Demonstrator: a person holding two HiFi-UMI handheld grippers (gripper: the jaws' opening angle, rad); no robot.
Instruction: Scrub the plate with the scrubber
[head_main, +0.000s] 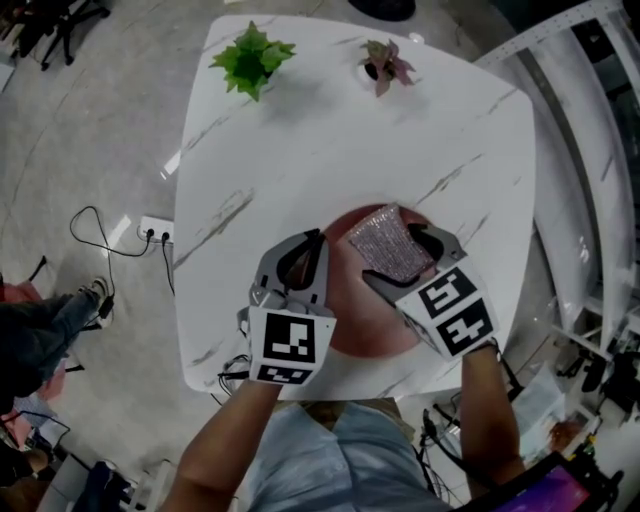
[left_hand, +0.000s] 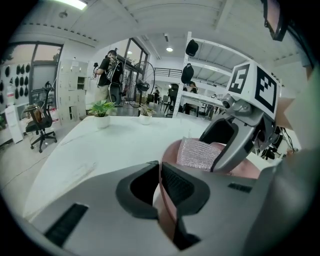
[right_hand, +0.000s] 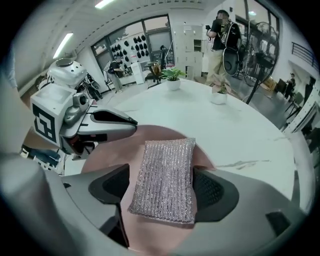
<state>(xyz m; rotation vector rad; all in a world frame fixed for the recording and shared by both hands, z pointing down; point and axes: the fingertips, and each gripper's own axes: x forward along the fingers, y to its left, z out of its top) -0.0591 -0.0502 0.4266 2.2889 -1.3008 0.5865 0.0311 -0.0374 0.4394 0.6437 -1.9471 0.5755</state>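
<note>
A pink plate (head_main: 360, 312) lies near the front edge of the white marble table (head_main: 330, 150). My left gripper (head_main: 312, 238) is shut on the plate's left rim (left_hand: 161, 192), which stands pinched between its jaws. A silvery mesh scrubber (head_main: 390, 245) rests flat on the plate's far right part. My right gripper (head_main: 392, 252) stands open around it, the jaws spread wide either side of the scrubber (right_hand: 167, 177). The left pad stands apart from the scrubber and the right pad sits at its edge. The right gripper view shows the left gripper (right_hand: 127, 127) across the plate (right_hand: 150, 137).
Two small potted plants stand at the table's far edge, a green one (head_main: 252, 57) and a reddish one (head_main: 385, 65). A power strip with cables (head_main: 155, 232) lies on the floor at left. White shelving (head_main: 590, 120) runs along the right. A person stands beyond the table.
</note>
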